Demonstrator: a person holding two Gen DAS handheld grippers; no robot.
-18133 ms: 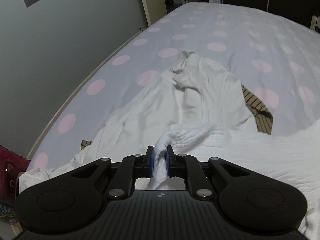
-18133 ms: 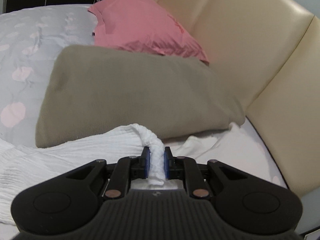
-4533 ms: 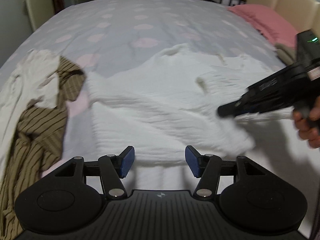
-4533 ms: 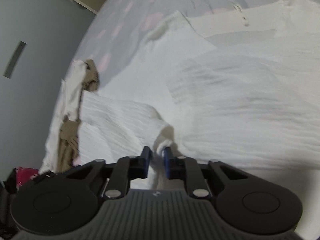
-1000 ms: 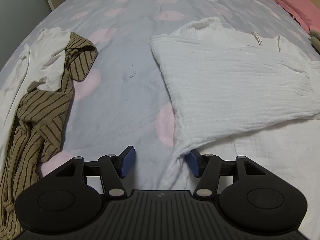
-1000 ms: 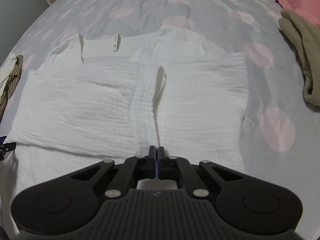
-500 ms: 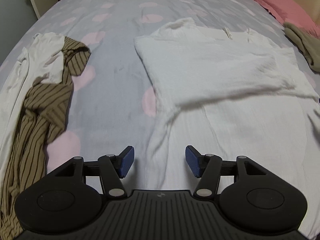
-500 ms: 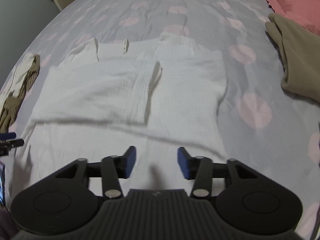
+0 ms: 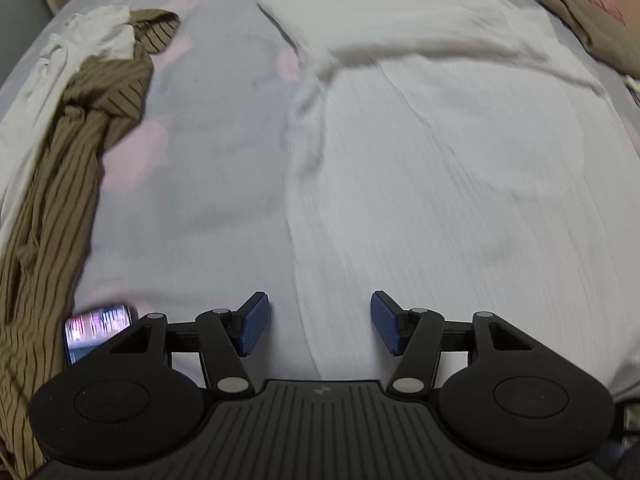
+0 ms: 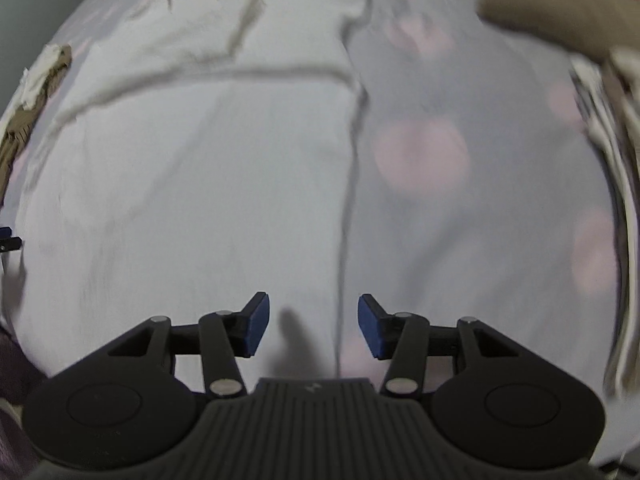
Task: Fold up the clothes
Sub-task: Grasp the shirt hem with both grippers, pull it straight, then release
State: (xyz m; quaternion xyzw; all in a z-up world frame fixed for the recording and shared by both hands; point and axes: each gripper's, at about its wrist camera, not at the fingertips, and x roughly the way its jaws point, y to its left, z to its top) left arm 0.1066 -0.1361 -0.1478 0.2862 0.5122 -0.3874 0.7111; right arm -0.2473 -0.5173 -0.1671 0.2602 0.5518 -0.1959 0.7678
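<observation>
A white crinkled garment [image 9: 440, 152] lies flat on the bed, with its sleeves folded across the upper part. It also shows in the right wrist view [image 10: 192, 168]. My left gripper [image 9: 319, 326] is open and empty, low over the garment's near left edge. My right gripper [image 10: 313, 326] is open and empty, over the garment's near right edge, which runs between the fingers.
A brown striped garment [image 9: 68, 148] and a white one [image 9: 92, 36] lie heaped at the left. A lit phone [image 9: 98, 326] lies by the left gripper. An olive pillow [image 10: 552, 8] and folded cloth [image 10: 612, 152] are at the right. The bedsheet [image 10: 460, 216] is grey with pink dots.
Both grippers have dropped lower and closer to the garment's near hem. The right gripper, shut a second ago, has opened. The views are blurred with motion.
</observation>
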